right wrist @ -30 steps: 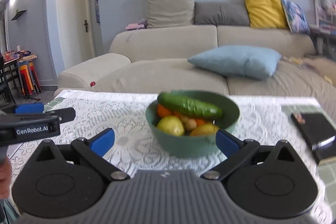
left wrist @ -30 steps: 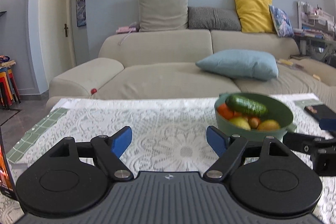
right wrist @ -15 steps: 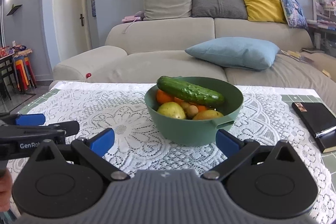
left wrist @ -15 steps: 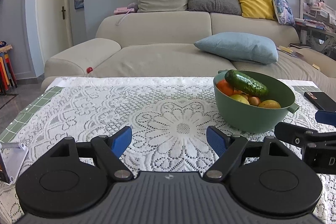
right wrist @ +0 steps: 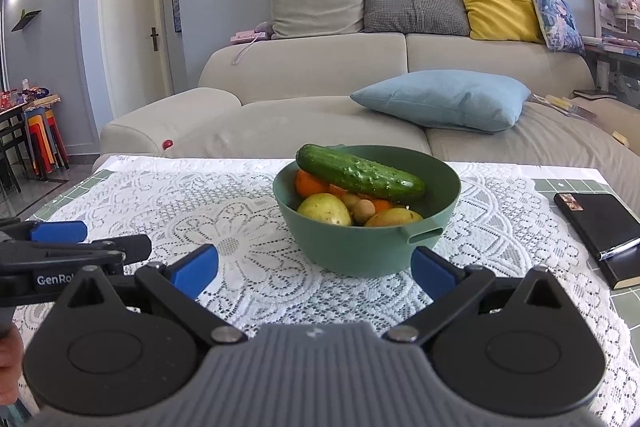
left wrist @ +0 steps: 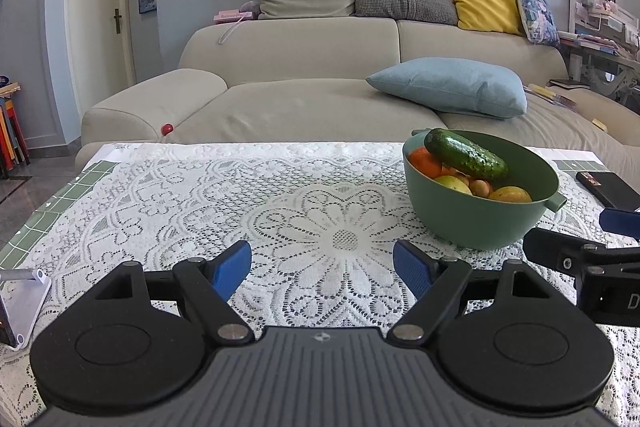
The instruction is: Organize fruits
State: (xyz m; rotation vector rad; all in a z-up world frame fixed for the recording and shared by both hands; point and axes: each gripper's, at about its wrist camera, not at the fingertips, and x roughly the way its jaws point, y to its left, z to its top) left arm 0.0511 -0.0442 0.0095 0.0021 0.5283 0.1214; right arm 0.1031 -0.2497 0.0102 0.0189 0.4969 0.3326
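Observation:
A green bowl [right wrist: 360,247] stands on the lace tablecloth [right wrist: 248,227], straight ahead of my right gripper [right wrist: 314,265]. A cucumber [right wrist: 360,173] lies across its top, over an orange [right wrist: 308,183], a yellow-green pear [right wrist: 324,209] and other fruit. My right gripper is open and empty, just short of the bowl. In the left wrist view the bowl [left wrist: 472,219] with the cucumber [left wrist: 464,154] is ahead to the right. My left gripper [left wrist: 322,267] is open and empty above the cloth. Each gripper shows at the edge of the other's view.
A black notebook [right wrist: 596,227] lies on the table right of the bowl. A white-framed object [left wrist: 20,303] sits at the left table edge. A beige sofa [left wrist: 304,95] with cushions stands behind the table.
Both cameras have risen and tilted down, so more of the table shows. The bowl sits lower and nearer in both views. Both grippers stay open.

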